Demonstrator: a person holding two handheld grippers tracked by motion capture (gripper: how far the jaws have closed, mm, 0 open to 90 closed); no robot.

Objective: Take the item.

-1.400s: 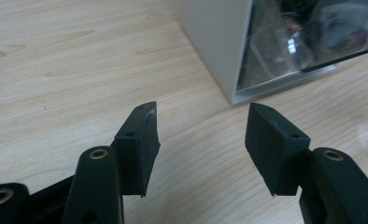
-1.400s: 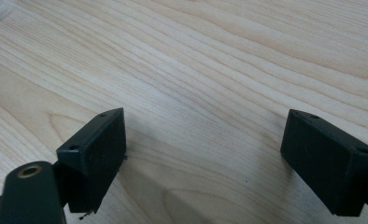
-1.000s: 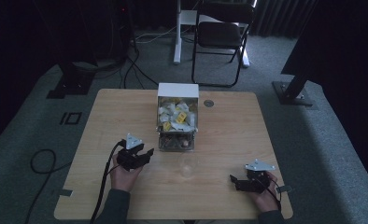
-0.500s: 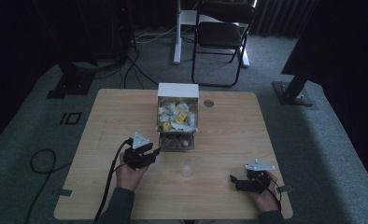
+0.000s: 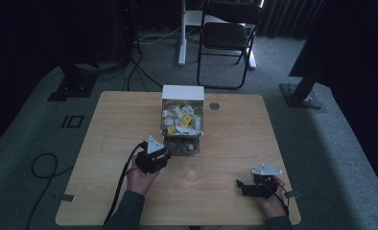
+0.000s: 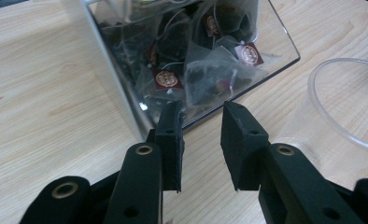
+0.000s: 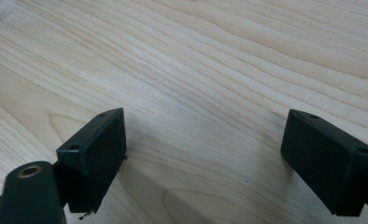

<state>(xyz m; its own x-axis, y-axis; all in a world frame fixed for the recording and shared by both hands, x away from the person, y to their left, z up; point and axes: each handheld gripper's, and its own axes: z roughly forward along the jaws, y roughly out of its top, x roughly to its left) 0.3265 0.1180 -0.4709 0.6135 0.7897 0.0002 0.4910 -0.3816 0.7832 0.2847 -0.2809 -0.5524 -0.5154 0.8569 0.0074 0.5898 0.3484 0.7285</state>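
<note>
A clear dispenser box [image 5: 182, 122] with a white top stands mid-table, full of yellow-tagged tea bags. Its low front tray [image 6: 285, 44] holds pyramid tea bags [image 6: 205, 79] with dark red tags. My left gripper [image 5: 164, 153] is at the tray's left front corner. In the left gripper view it [image 6: 201, 116] is open by a narrow gap with nothing between its jaws, just short of the tray wall. A clear plastic cup [image 5: 193, 168] stands in front of the dispenser, and its rim [image 6: 341, 102] lies right of the jaws. My right gripper [image 5: 240, 185] rests wide open [image 7: 205, 135] over bare wood.
The wooden table [image 5: 110, 124] has a round grommet [image 5: 214, 106] right of the dispenser. A folding chair [image 5: 228, 36] and stand bases [image 5: 300, 96] are on the carpet beyond the far edge. A black cable [image 5: 122, 182] trails from the left gripper.
My left gripper has moved right and toward the dispenser, ending at its front tray. The right gripper has stayed where it was.
</note>
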